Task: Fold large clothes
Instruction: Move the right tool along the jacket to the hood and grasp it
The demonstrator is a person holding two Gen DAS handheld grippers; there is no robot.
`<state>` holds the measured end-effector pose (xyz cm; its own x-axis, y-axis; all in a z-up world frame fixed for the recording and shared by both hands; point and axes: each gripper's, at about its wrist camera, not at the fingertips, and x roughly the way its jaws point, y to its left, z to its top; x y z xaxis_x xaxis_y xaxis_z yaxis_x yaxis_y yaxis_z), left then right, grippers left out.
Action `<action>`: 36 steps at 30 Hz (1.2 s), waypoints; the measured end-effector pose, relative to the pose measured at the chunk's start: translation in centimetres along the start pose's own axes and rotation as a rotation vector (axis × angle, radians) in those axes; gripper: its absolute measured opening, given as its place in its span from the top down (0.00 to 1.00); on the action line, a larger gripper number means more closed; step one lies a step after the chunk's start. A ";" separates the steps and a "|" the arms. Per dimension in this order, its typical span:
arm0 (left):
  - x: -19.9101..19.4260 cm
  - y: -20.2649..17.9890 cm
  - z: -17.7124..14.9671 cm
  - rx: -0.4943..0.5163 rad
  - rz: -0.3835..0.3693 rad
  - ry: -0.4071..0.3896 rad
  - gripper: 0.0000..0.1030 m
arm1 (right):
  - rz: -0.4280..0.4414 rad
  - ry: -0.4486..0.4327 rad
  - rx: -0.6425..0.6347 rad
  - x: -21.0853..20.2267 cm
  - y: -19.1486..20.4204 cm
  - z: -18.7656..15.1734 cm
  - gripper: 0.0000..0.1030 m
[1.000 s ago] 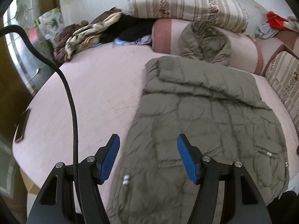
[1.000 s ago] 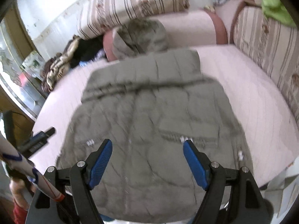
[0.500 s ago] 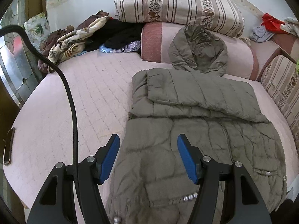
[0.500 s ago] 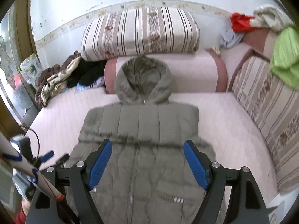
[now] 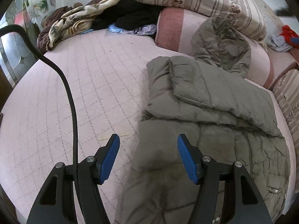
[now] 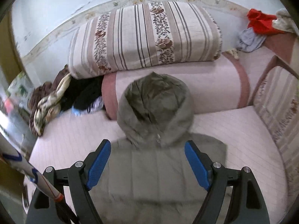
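An olive quilted hooded coat (image 5: 214, 130) lies flat on the pink quilted bed (image 5: 84, 97), both sleeves folded across its chest. Its hood (image 5: 224, 43) rests against the pink bolster. My left gripper (image 5: 147, 145) hangs open over the coat's left edge near the waist, nothing between its blue pads. In the right wrist view the coat (image 6: 158, 177) fills the foreground with the hood (image 6: 155, 110) straight ahead. My right gripper (image 6: 147, 156) is open above the coat's shoulders and holds nothing.
A pink bolster (image 6: 205, 91) with a striped floral quilt (image 6: 145, 35) on top lines the back wall. A pile of dark and patterned clothes (image 5: 89, 18) fills the back left corner. Red and grey garments (image 6: 257, 28) lie at the back right. A striped cushion (image 6: 280, 108) borders the right side.
Both grippers have travelled from the coat's hem up toward its top. The right one has risen and now faces the hood; the left has shifted to the coat's left edge.
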<state>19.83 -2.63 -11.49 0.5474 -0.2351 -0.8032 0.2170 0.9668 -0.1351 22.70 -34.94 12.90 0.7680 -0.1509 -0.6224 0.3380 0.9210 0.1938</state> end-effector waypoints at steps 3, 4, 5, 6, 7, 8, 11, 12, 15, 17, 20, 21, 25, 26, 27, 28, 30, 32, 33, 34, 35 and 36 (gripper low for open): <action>0.7 0.9 0.3 -0.027 -0.017 0.023 0.39 | -0.019 0.013 0.018 4.9 1.7 3.3 0.16; 0.9 1.1 0.4 -0.036 -0.022 0.029 0.39 | -0.021 0.021 0.030 6.5 2.2 4.2 0.16; 1.2 1.4 0.4 -0.043 -0.021 0.036 0.39 | -0.019 0.031 0.043 8.5 2.7 5.1 0.16; 1.5 1.6 0.5 -0.050 -0.018 0.044 0.39 | -0.024 0.038 0.050 10.1 3.2 5.8 0.16; 1.8 1.8 0.6 -0.054 -0.019 0.053 0.39 | -0.028 0.041 0.054 11.4 3.6 6.3 0.15; 2.2 2.0 0.7 -0.061 -0.028 0.066 0.39 | -0.034 0.049 0.056 13.0 4.0 6.8 0.15; 2.8 2.6 0.6 -0.086 -0.062 0.100 0.39 | -0.046 0.075 0.083 17.3 4.8 7.9 0.15; 3.1 2.8 0.6 -0.094 -0.070 0.109 0.39 | -0.051 0.081 0.099 18.6 5.0 8.2 0.15; 3.8 3.2 0.5 -0.104 -0.069 0.130 0.39 | -0.063 0.084 0.135 21.6 5.3 9.0 0.15; 4.1 3.4 0.5 -0.113 -0.078 0.141 0.39 | -0.068 0.078 0.138 23.2 5.7 9.6 0.15; 4.7 3.3 0.5 -0.109 -0.073 0.148 0.39 | -0.089 0.074 0.147 25.4 6.1 10.4 0.15; 4.8 3.1 0.5 -0.107 -0.071 0.148 0.39 | -0.095 0.079 0.156 26.2 6.1 10.6 0.15; 5.0 2.7 0.5 -0.086 -0.063 0.145 0.39 | -0.130 0.110 0.213 28.8 5.1 10.5 0.20; 5.1 2.6 0.5 -0.082 -0.061 0.146 0.39 | -0.142 0.112 0.227 29.1 4.7 10.3 0.42; 5.1 2.6 0.4 -0.079 -0.059 0.147 0.39 | -0.129 0.128 0.238 29.5 4.2 9.9 0.77; 5.1 2.6 0.5 -0.077 -0.058 0.148 0.39 | -0.096 0.146 0.241 29.6 3.8 9.5 0.89; 5.1 2.4 0.6 -0.074 -0.056 0.149 0.39 | -0.071 0.151 0.222 28.8 3.6 8.9 0.91; 4.9 2.3 0.7 -0.072 -0.057 0.149 0.39 | -0.078 0.133 0.178 27.2 3.9 8.5 0.92; 4.8 2.2 0.6 -0.072 -0.060 0.148 0.39 | -0.076 0.128 0.154 25.8 4.1 8.2 0.93; 4.8 2.1 0.6 -0.072 -0.062 0.147 0.39 | -0.068 0.125 0.139 24.7 4.4 8.0 0.93; 4.8 2.0 0.6 -0.072 -0.066 0.148 0.39 | -0.058 0.119 0.118 23.1 4.7 7.6 0.93; 4.7 2.1 0.5 -0.071 -0.069 0.149 0.39 | -0.049 0.112 0.094 21.4 5.1 7.3 0.93</action>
<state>23.28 -1.77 -15.21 0.4061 -0.2884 -0.8671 0.1890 0.9549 -0.2290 44.82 -36.09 6.09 0.6855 -0.1484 -0.7128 0.4269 0.8750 0.2284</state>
